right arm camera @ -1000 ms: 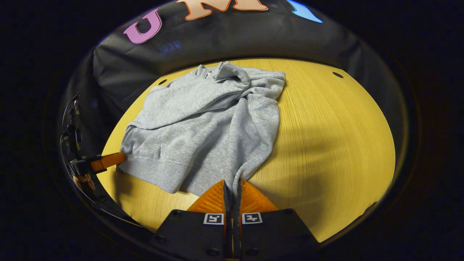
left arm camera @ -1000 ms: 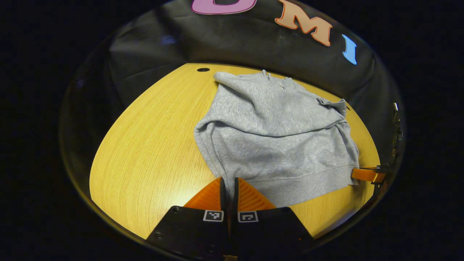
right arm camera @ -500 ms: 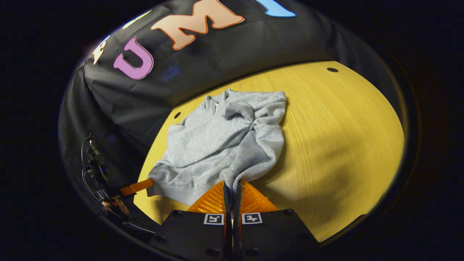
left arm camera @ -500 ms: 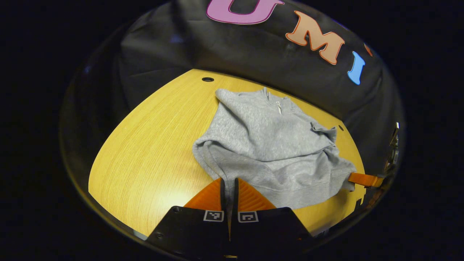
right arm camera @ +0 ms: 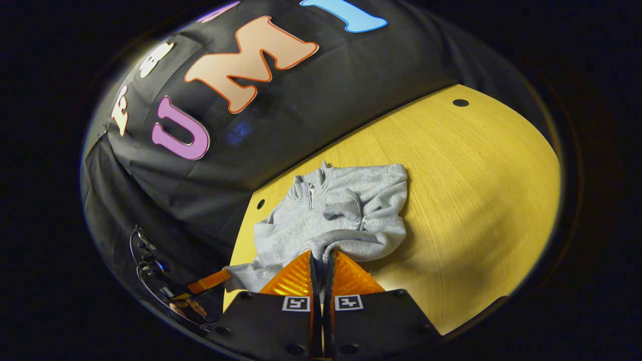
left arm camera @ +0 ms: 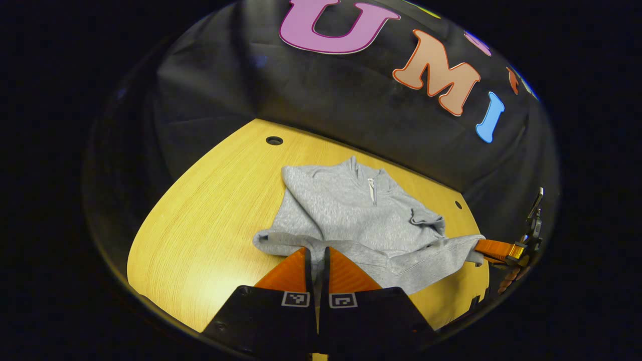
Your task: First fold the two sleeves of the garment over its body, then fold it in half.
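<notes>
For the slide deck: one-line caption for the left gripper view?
Left gripper shut on the grey sweatshirt's hem, lifting it above the wooden table.

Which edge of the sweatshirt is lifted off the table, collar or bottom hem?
The bottom hem: both hand-held grippers pinch its corners, while the collar lies on the table.

A recording booth, not a home: ahead of the fingers a bare wooden bench point(left arm camera: 200, 220) with cable holes point(left arm camera: 274, 140) stands against a draped black cloth wall point(left arm camera: 326, 95).
</notes>
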`<state>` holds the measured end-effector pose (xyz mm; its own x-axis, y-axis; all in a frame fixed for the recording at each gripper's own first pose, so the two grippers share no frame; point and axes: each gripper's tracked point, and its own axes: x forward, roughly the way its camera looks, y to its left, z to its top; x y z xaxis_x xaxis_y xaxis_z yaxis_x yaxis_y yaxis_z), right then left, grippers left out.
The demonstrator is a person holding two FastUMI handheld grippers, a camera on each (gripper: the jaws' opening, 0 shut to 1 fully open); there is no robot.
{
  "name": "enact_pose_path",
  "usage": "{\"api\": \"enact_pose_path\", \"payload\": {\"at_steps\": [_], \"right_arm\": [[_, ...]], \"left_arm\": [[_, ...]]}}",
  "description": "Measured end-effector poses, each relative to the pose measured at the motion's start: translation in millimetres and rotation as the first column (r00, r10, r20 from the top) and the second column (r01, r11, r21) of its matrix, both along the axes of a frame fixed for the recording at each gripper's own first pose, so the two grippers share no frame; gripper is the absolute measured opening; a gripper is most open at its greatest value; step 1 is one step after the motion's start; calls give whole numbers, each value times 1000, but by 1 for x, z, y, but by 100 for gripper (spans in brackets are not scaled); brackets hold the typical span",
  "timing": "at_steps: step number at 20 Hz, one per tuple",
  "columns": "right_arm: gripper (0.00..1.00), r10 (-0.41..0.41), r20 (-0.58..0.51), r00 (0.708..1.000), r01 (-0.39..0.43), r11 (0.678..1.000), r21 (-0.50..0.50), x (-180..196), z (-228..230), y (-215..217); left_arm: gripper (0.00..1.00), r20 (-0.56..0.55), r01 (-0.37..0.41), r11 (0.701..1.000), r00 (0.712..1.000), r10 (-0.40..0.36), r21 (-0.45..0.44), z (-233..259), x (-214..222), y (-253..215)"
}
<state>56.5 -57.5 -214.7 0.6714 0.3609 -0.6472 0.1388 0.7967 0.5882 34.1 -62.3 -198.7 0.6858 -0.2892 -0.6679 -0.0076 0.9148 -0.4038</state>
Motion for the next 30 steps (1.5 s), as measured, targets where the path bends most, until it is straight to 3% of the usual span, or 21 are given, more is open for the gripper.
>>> {"api": "enact_pose_path", "payload": {"at_steps": [7,14,16,17,18,20,21,22,23,24,26,27,28,30], "right_arm": [[4,-111,-112,987,126,982,138,54,-15,-3],[5,-202,-210,957,234,962,143,93,-64,-7],[4,-215,-230,949,249,960,130,100,-77,-8],[10,-221,-235,947,256,958,131,104,-81,-7],[7,-226,-237,945,261,957,128,107,-85,-5],[17,-226,-241,944,259,959,118,114,-93,-4],[14,-225,-237,945,254,962,100,116,-94,-5],[20,-223,-226,948,248,965,89,119,-94,-4],[21,-220,-211,953,242,966,86,123,-90,-4],[21,-220,-193,956,239,967,83,127,-88,-2],[56,-209,-144,967,221,973,72,136,-78,0],[75,-197,-111,974,203,978,40,137,-73,0],[84,-181,-69,981,181,984,-6,140,-71,-2],[98,-152,22,988,153,981,-121,144,-57,-12]], "left_arm": [[0,-38,-18,999,999,17,-34,-7,48,1],[0,-222,-97,990,972,73,-100,-58,79,6],[4,-271,-107,988,960,75,-107,-71,85,4],[4,-286,-112,987,955,76,-112,-76,88,3],[6,-289,-120,986,954,83,-115,-79,93,3],[10,-289,-156,979,951,112,-131,-82,102,4],[13,-287,-182,973,948,137,-139,-82,107,4],[14,-280,-206,968,947,159,-144,-82,112,6],[10,-271,-221,965,946,177,-139,-82,116,10],[20,-259,-227,964,948,186,-137,-81,119,12],[28,-229,-226,965,954,193,-130,-77,124,17],[42,-207,-217,968,960,188,-128,-72,127,16],[55,-180,-206,970,967,182,-128,-67,130,15],[97,-120,-176,980,979,165,-90,-53,136,15]]}}
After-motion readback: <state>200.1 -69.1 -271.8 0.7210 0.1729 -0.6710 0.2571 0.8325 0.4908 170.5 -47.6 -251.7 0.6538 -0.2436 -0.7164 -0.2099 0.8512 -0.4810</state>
